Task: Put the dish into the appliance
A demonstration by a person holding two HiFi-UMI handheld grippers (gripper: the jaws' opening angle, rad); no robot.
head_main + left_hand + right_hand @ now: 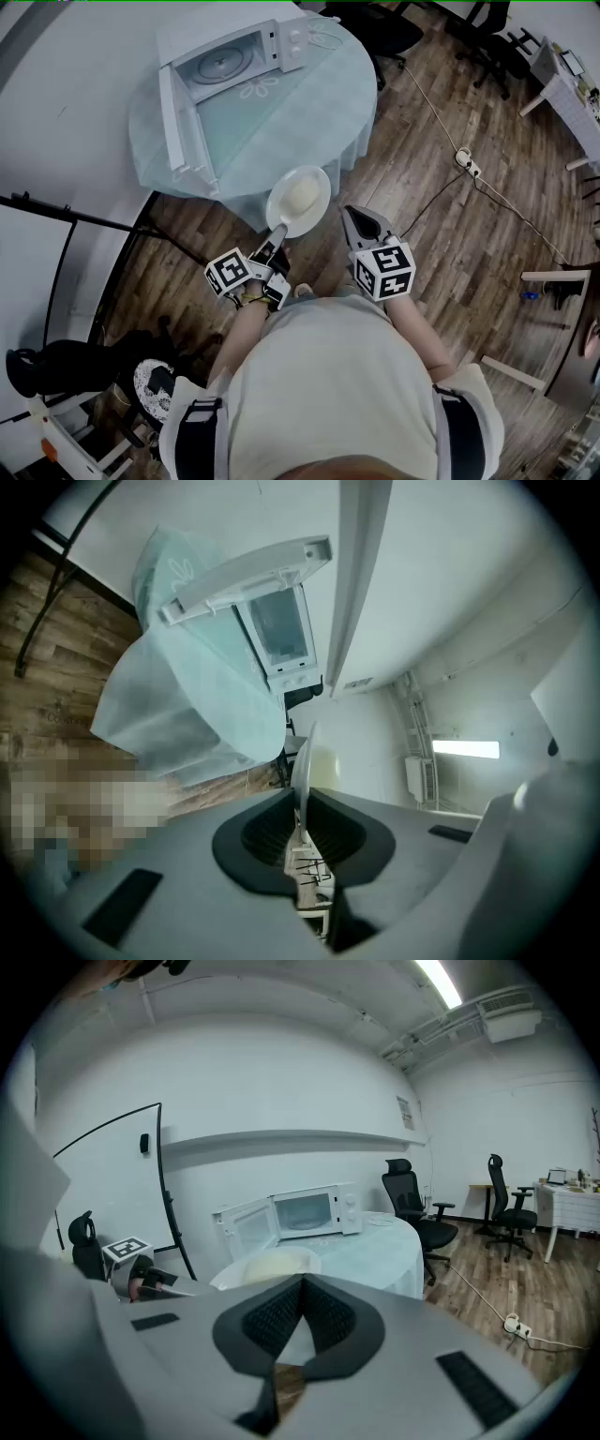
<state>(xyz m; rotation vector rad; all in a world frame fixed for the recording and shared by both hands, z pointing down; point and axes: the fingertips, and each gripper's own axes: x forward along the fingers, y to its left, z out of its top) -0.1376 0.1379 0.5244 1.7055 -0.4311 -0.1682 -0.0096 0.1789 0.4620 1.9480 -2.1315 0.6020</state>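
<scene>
A white plate with a pale mound of food hangs over the floor just off the near edge of the round table. My left gripper is shut on the plate's near rim. In the left gripper view the plate shows edge-on between the pads. The white microwave stands at the table's far side with its door swung wide open. My right gripper hovers just right of the plate, shut and holding nothing. From the right gripper view, the plate lies ahead, the microwave behind it.
A teal cloth covers the table and hangs over its edge. Black office chairs and a white desk stand at the far right. A power strip with a cable lies on the wooden floor. A black stand leans at the left.
</scene>
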